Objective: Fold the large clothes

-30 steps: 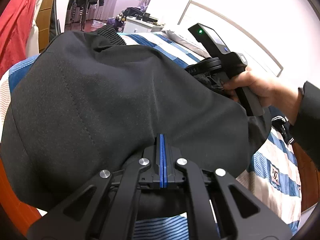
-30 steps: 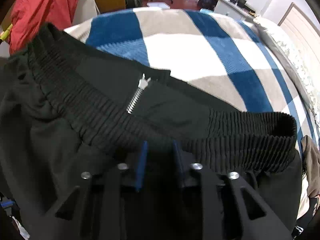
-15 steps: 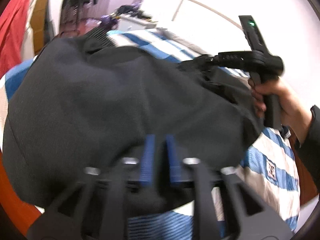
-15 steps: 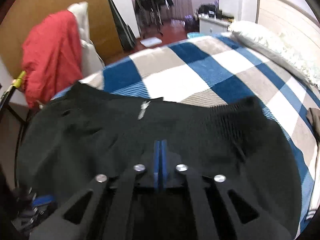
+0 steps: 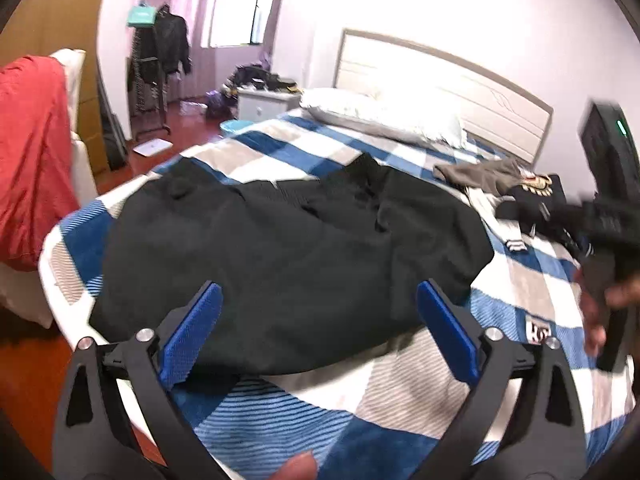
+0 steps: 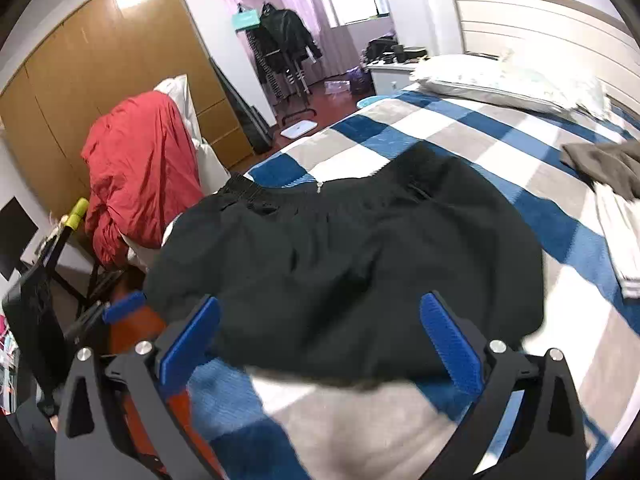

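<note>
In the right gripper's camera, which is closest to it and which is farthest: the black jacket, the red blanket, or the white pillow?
1. Black jacket: lying on the bed right ahead of the open jaws.
2. Red blanket: off to the left, beside the bed.
3. White pillow: far right, by the headboard.

We can read no text for certain. A small white label (image 5: 538,327) with dark marks sits on the blue-checked bedspread (image 5: 400,392) near the right, too blurred to make out. A printed emblem (image 5: 536,185) on dark clothing (image 5: 538,200) far right is equally unreadable.
</note>
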The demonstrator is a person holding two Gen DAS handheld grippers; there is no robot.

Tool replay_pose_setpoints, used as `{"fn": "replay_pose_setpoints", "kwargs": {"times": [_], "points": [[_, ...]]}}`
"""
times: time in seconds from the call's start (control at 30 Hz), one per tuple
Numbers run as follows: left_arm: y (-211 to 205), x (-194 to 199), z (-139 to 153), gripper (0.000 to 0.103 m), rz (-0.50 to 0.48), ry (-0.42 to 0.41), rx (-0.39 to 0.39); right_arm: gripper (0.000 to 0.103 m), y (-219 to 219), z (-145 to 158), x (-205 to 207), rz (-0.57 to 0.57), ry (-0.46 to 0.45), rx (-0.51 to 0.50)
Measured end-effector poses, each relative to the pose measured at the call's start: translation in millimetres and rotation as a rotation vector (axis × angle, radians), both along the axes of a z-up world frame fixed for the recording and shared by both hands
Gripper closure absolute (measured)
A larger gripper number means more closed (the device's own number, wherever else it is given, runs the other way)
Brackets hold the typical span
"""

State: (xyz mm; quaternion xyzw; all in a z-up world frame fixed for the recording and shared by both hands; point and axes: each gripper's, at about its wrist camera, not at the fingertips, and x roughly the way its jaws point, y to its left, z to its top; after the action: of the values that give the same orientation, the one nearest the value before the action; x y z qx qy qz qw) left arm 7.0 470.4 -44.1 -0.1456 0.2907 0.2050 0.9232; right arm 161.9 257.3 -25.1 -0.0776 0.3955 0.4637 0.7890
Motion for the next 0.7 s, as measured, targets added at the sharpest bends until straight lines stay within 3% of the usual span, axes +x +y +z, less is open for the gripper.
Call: {"fn": "replay_pose_setpoints", "kwargs": {"times": [0.17,0.33,0.7], "points": [[-16.6,-21.4,19.8,0.007,0.11,0.036,0.006,0.005,-32.8,15.3,-31.9,-0.017,-0.033,0.011],[-32.8,-40.1,33.5,0.007,0.114,-0.001,-0.061,0.005,-45.6,20.2,-55.4,-0.016,-0.066,0.018],[-63.8,-54.0,52.7,0.007,0.088,-0.006,0.01,0.005,-59.9,18.3,-67.6,-0.05,-0.033,0.074]]}}
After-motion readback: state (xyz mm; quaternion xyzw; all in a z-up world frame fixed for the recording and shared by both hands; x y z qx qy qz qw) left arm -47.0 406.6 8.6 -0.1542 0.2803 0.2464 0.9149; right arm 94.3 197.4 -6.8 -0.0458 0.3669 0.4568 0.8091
